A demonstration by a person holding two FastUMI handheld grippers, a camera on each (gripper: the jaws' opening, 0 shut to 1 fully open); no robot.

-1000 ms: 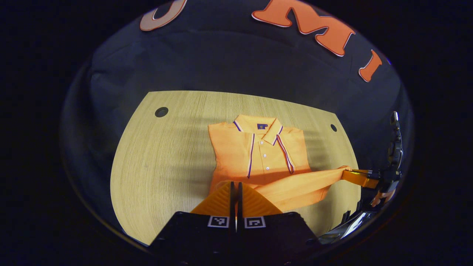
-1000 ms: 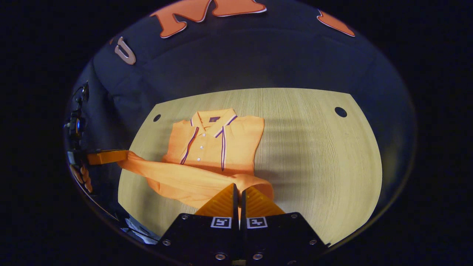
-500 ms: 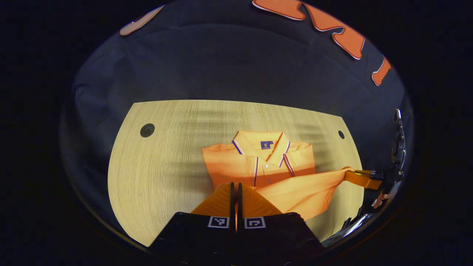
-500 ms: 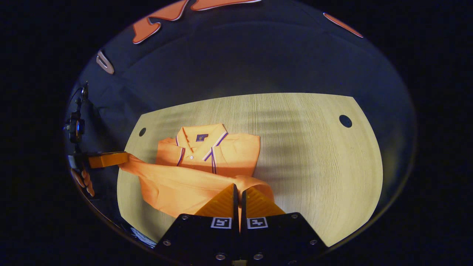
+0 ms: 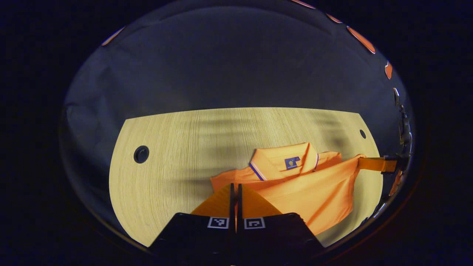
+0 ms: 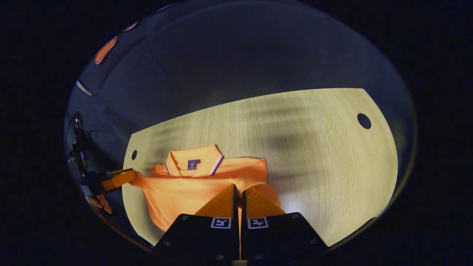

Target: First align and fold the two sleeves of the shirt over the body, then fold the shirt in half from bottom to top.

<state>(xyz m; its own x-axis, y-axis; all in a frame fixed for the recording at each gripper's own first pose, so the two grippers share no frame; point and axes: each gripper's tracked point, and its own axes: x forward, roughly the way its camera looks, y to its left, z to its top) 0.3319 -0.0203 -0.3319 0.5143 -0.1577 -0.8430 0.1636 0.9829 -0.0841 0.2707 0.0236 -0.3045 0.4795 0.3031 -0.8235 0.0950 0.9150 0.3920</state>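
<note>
Orange polo shirt (image 5: 314, 184) is lying on the wooden table (image 5: 177, 147) just ahead of both grippers, sleeves apparently folded in already. Left gripper (image 5: 235, 190) and right gripper (image 6: 238, 192) are each pinching a hem corner, carrying the bottom half toward the collar (image 6: 192, 164); laying it down is remaining.

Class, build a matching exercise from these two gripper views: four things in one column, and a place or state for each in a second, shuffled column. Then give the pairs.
Things
1. shirt
2. collar
3. table
4. left gripper

Places or states
A. pale wood, with round holes near its corners
B. shut on the cloth at the hem
C. lying flat toward the far end of the garment
D. orange, its lower part lifted over the body

Pairs: 1-D, 2-C, 3-A, 4-B
</note>
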